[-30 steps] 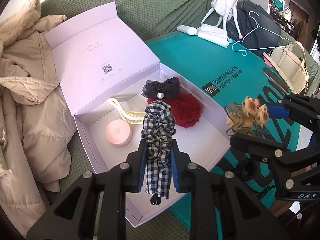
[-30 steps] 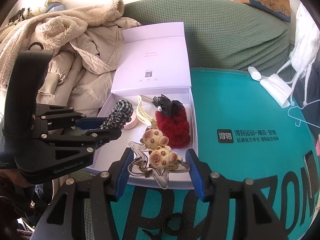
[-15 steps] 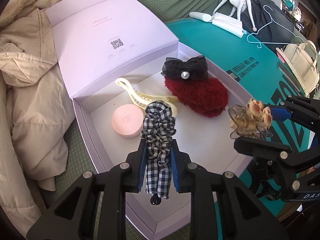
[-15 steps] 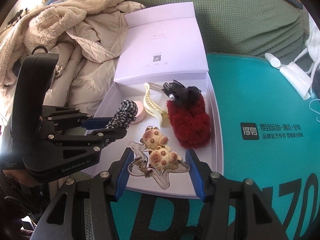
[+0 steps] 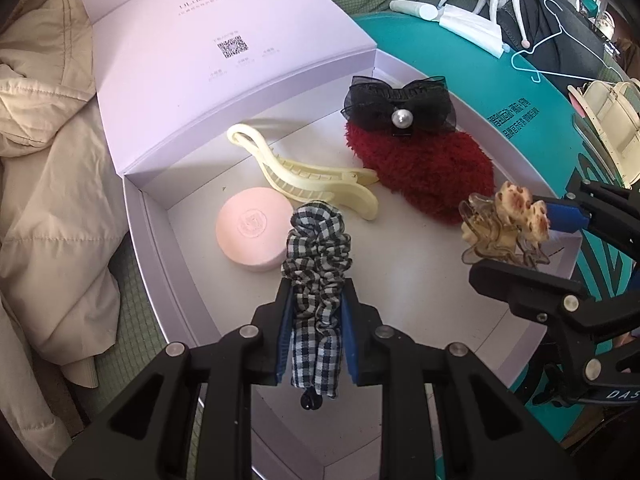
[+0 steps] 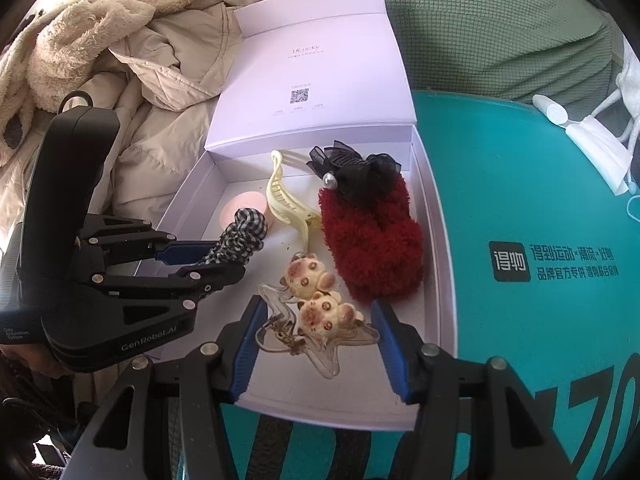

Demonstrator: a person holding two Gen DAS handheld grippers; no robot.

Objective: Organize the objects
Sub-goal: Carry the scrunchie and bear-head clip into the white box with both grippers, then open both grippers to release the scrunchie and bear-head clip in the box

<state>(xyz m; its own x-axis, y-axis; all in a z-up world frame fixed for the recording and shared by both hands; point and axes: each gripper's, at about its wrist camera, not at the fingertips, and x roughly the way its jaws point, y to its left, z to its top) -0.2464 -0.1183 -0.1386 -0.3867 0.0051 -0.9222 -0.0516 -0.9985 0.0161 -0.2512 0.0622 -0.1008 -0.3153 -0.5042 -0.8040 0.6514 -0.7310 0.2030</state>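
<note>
My left gripper (image 5: pixel 316 328) is shut on a black-and-white checked scrunchie (image 5: pixel 318 256) and holds it above the floor of the open lilac box (image 5: pixel 148 240). My right gripper (image 6: pixel 318 340) is shut on a clear star-shaped hair clip with two bear figures (image 6: pixel 316 308), over the box's near right part. The clip also shows in the left wrist view (image 5: pixel 504 228). Inside the box lie a pink round compact (image 5: pixel 250 234), a cream claw clip (image 5: pixel 316 184), a red fluffy clip (image 5: pixel 424 172) and a black bow with a pearl (image 5: pixel 400 104).
The box sits at the edge of a teal table (image 6: pixel 540 184) beside a beige padded jacket (image 5: pixel 40 152) on a green sofa (image 6: pixel 480 28). At the far side lie a white tube (image 5: pixel 412 8), a hanger (image 5: pixel 560 40) and a cream handbag (image 5: pixel 612 120).
Both grippers have moved forward and down over the box with their items still held. The box contents now look closer and larger.
</note>
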